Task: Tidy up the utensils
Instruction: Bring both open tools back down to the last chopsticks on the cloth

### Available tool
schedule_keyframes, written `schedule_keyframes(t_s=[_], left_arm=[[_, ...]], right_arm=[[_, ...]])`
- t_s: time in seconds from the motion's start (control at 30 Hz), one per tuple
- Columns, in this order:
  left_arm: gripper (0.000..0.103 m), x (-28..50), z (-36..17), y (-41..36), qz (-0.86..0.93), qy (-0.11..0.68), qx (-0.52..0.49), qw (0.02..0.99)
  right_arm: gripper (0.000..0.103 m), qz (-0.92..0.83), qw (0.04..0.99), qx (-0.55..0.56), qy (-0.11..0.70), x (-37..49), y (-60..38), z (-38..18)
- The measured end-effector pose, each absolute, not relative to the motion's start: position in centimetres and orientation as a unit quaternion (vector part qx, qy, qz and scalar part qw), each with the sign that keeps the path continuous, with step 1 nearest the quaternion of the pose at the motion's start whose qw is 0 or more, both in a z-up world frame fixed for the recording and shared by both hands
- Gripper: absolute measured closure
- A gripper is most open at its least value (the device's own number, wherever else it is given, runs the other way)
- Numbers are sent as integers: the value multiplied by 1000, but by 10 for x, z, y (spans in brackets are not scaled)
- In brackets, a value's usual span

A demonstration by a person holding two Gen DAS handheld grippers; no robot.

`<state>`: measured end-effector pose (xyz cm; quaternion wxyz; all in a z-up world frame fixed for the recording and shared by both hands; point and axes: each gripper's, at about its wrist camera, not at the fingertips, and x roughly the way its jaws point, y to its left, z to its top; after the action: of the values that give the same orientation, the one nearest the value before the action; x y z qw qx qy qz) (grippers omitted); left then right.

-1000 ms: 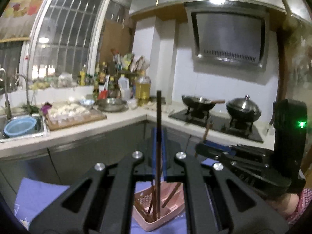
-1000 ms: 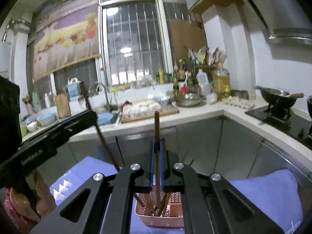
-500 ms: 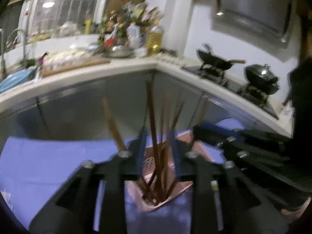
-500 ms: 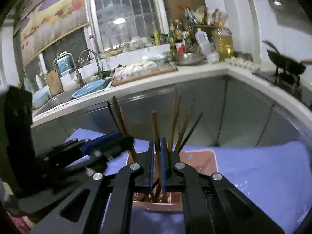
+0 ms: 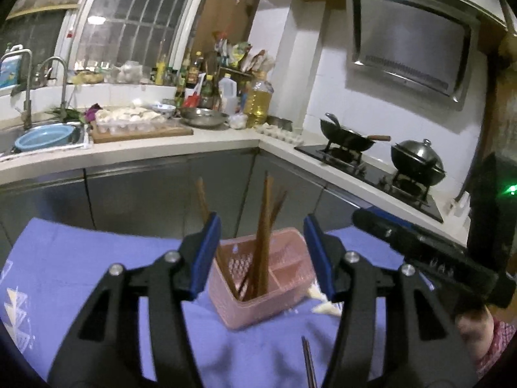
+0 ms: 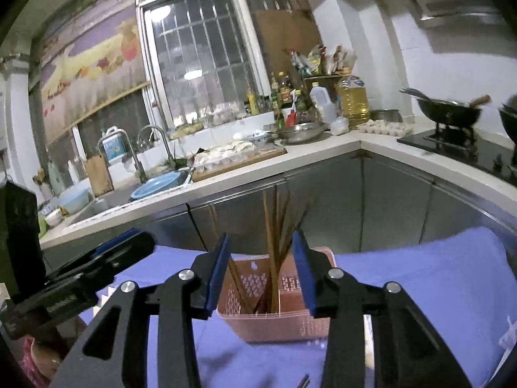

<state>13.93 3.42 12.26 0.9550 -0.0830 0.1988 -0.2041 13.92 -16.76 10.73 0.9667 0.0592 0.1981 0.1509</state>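
Saw the left gripper held low over a blue cloth, its blue-padded fingers spread apart and opening wider. Found nothing pinched. Saw only the brown chopsticks rising in the gap between the fingers, clear of both pads.

Saw the same of the right gripper: fingers parted, jaws opening, chopsticks showing between them but untouched.

Found the chopsticks standing in a pink perforated basket on the cloth, just ahead of both grippers. Saw them leaning and fanned out, gathered in the compartment on the left side of the basket in the left wrist view. Spotted one more dark chopstick lying loose on the cloth, nearer than the basket, and some white scraps just beside the basket's right wall.

Looked for writing. Made out pale lettering along the side of the left gripper's body in the right wrist view, but could not read it, being too blurred. Could not read the labels on the large oil bottle or the smaller bottles around it on the counter either. Noted a green light glowing on the right gripper's housing.
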Motion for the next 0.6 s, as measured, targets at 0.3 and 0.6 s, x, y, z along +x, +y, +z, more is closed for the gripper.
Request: schedule_keyframes(t_s=[0.3, 0.6], left_arm=[[52, 76, -10, 19, -254, 365, -50, 894], [66, 33, -68, -19, -314, 434, -7, 844]], right_arm=[[67, 116, 921, 114, 354, 68, -213, -35], [71, 78, 908, 124, 392, 11, -229, -85]])
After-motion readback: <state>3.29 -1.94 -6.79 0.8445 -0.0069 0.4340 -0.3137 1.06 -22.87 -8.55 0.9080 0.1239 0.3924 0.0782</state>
